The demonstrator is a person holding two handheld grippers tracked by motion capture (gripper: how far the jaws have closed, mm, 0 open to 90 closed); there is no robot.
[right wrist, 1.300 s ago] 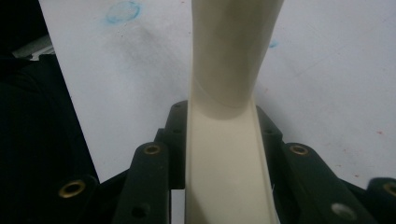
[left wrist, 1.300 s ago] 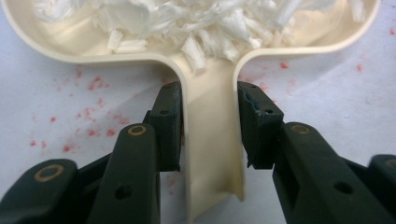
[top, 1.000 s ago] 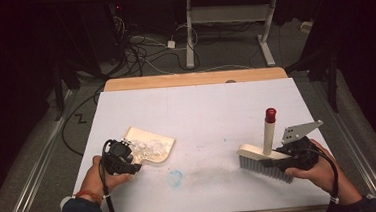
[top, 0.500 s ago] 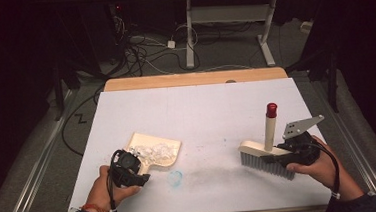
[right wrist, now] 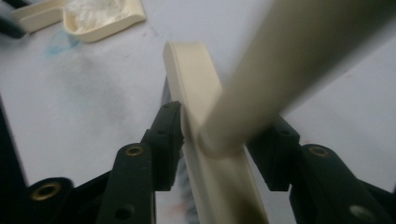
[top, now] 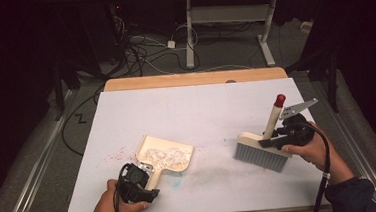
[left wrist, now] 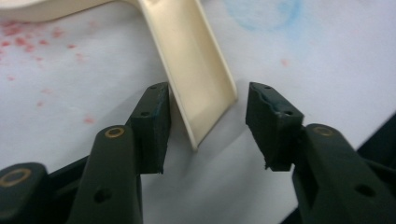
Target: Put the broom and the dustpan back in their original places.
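A cream dustpan [top: 165, 157] with white crumpled scraps [top: 162, 155] in it lies on the white table, left of centre. Its handle [left wrist: 196, 79] points at my left gripper [top: 149, 193]. The left gripper [left wrist: 208, 109] is open, with the handle's end between the jaws, close to the left jaw. At the right, a cream brush [top: 262, 151] with grey bristles stands on the table, its red-tipped handle [top: 279, 100] rising up. My right gripper [top: 278, 138] is shut on the brush's back [right wrist: 196, 79] at the foot of the handle.
The white table sheet [top: 201, 110] carries pink specks [top: 114, 153] left of the dustpan, a blue smudge [left wrist: 264, 11] near its handle, and a grey smear between pan and brush. A wooden strip [top: 194, 79] runs along the far edge. Cables and desk legs lie on the floor beyond.
The dustpan has slid right and toward the near edge. My left gripper has drawn back toward the near edge along the handle. The brush has barely shifted.
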